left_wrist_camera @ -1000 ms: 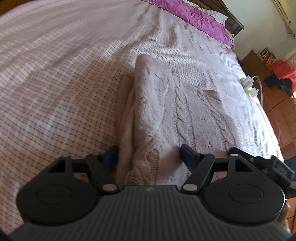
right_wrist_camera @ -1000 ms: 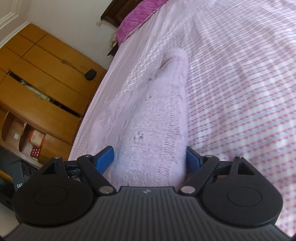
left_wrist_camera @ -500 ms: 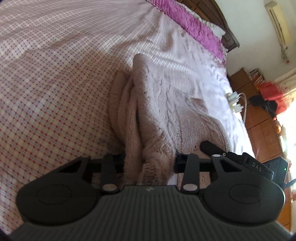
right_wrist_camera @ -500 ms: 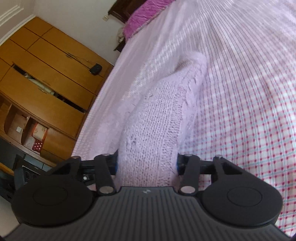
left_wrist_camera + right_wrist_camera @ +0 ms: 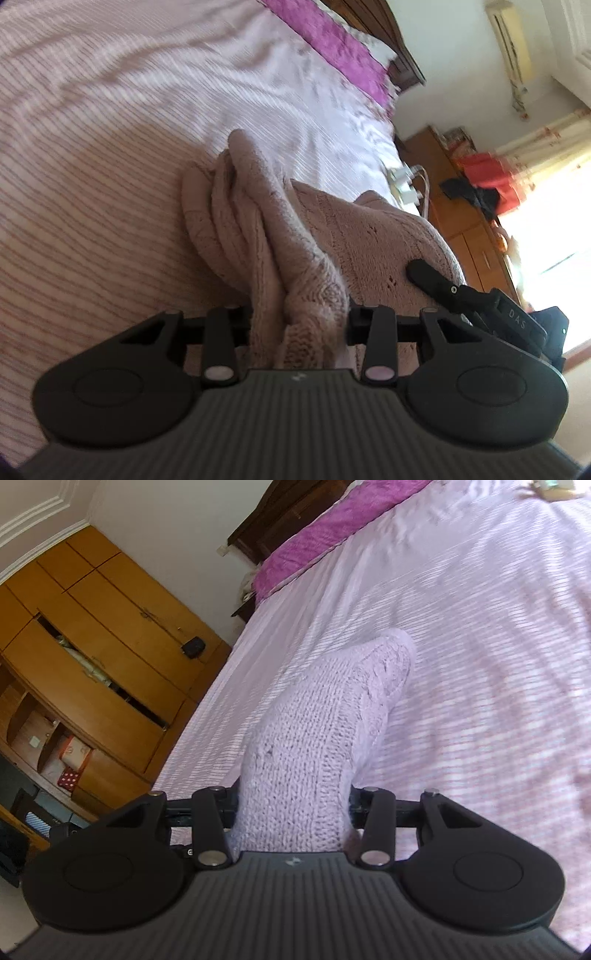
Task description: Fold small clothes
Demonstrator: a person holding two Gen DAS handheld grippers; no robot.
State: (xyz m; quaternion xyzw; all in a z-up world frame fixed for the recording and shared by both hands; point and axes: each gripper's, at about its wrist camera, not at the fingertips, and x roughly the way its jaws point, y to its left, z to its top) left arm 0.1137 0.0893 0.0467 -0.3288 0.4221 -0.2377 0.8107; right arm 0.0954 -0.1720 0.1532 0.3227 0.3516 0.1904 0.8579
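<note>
Checked bedspread [image 5: 480,664], wooden wardrobe [image 5: 92,657], white walls; a bright, blurred window [image 5: 554,229], perhaps curtained.

Pink knit sweater [image 5: 295,236], bunched, lifted off bed.

Right gripper [image 5: 293,808] is clamping a bunched end of a pale lilac knitted garment [image 5: 325,716], which is rising in a thick fold off the checked bedspread [image 5: 480,672]. A purple pillow [image 5: 332,528] is lying at the dark headboard [image 5: 295,506]; a wooden wardrobe [image 5: 92,635] is standing left, one door ajar
</note>
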